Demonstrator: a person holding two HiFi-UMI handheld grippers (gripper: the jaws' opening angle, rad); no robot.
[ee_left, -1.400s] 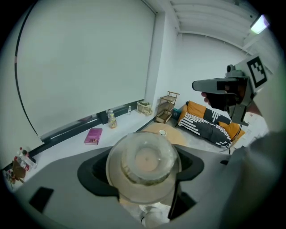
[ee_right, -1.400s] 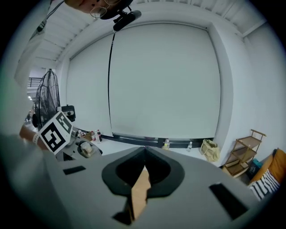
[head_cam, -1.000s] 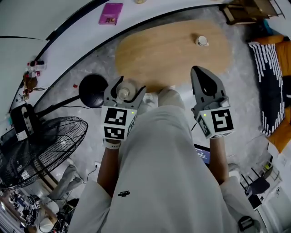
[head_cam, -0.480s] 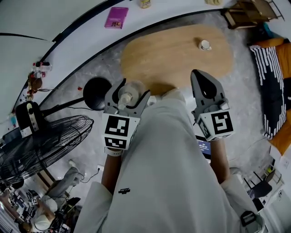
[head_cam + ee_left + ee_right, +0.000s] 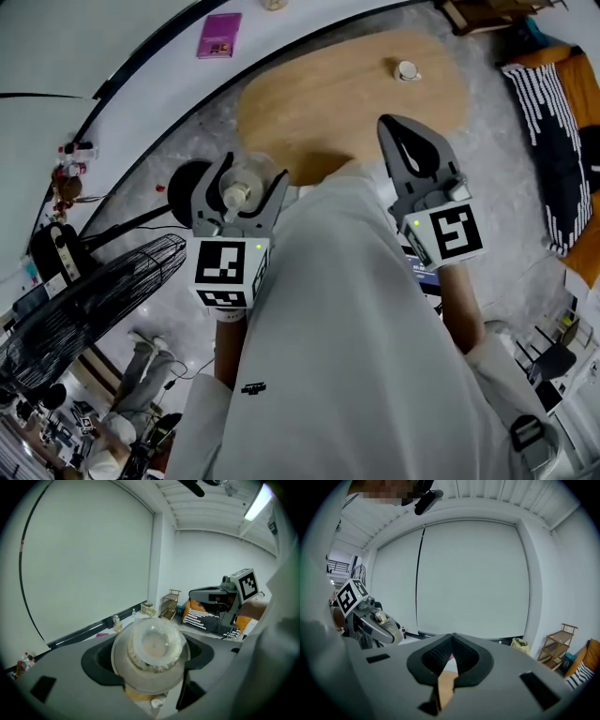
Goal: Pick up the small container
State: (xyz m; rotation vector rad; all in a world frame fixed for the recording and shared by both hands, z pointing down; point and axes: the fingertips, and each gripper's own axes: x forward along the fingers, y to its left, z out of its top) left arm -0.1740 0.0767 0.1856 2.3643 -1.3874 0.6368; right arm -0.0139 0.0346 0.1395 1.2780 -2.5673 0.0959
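Observation:
The small container (image 5: 239, 187) is a clear round jar with a pale lid, held in the air by my left gripper (image 5: 251, 171), which is shut on it. In the left gripper view the small container (image 5: 152, 651) fills the middle, clamped between the dark jaws. My right gripper (image 5: 401, 133) is shut with nothing in it, held over the near edge of the wooden table (image 5: 319, 103). In the right gripper view its jaws (image 5: 451, 638) meet at the tips, and the left gripper (image 5: 375, 623) with the container shows at the left.
A small white cup (image 5: 406, 70) stands at the far right of the oval table. A black floor fan (image 5: 84, 300) and its round base (image 5: 180, 187) are on the left. A pink book (image 5: 217, 35) lies by the wall, and a striped cushion (image 5: 553, 141) is on the right.
My left gripper, still holding the container, has drifted left and slightly off the table's edge. The right gripper has shifted a little left and stayed shut.

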